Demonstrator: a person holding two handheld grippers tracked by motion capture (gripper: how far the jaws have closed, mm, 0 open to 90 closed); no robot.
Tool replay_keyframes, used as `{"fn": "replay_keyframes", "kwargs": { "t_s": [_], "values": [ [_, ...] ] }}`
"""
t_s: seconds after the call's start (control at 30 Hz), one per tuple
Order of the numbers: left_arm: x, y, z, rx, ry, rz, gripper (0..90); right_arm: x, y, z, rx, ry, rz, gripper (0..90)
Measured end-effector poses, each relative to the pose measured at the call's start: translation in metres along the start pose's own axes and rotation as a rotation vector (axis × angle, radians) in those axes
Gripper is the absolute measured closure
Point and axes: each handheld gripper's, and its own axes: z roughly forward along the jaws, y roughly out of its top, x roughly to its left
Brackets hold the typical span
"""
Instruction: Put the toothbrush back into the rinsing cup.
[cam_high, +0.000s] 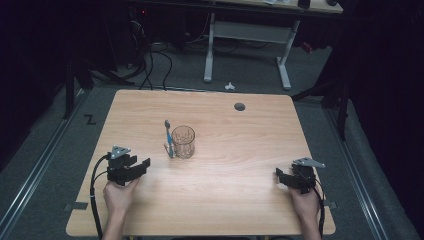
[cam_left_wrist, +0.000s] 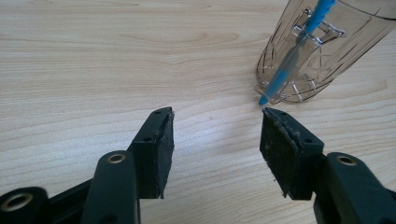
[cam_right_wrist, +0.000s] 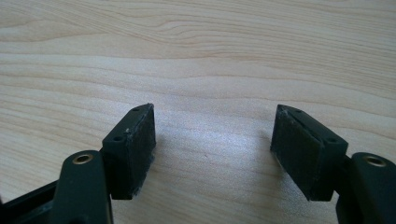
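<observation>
A clear faceted glass mug (cam_high: 183, 141) stands upright near the middle of the wooden table (cam_high: 235, 125). A blue toothbrush (cam_high: 169, 137) leans against its left side, head up. In the left gripper view the mug (cam_left_wrist: 322, 51) rises at the upper right with the blue toothbrush (cam_left_wrist: 292, 60) across it. My left gripper (cam_high: 143, 165) rests low on the table to the left of the mug, its jaws open with bare wood between its tips (cam_left_wrist: 217, 116). My right gripper (cam_high: 281, 176) lies at the table's right side, jaws open over bare wood (cam_right_wrist: 215, 114).
A round cable hole (cam_high: 240, 106) sits near the far edge of the table. Beyond the table stands a white-legged desk frame (cam_high: 247, 45) with cables on the floor. Floor rails (cam_high: 35, 165) run along both sides.
</observation>
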Motion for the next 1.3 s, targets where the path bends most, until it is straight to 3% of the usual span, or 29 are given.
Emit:
{"fn": "replay_keyframes", "kwargs": {
  "t_s": [0.23, 0.83, 1.1, 1.3],
  "values": [
    [-0.005, -0.006, 0.01, 0.038, 0.003, 0.025, 44.9, 0.0, 0.0, 0.0, 0.0, 0.0, 0.0, 30.9],
    [-0.005, -0.018, 0.024, 0.072, -0.006, 0.005, 44.8, 0.0, 0.0, 0.0, 0.0, 0.0, 0.0, 30.9],
    [-0.004, -0.021, 0.028, 0.076, 0.015, 0.012, 44.6, 0.0, 0.0, 0.0, 0.0, 0.0, 0.0, 30.9],
    [-0.002, -0.025, 0.031, 0.08, 0.066, 0.017, 44.0, 0.0, 0.0, 0.0, 0.0, 0.0, 0.0, 30.9]
  ]
}}
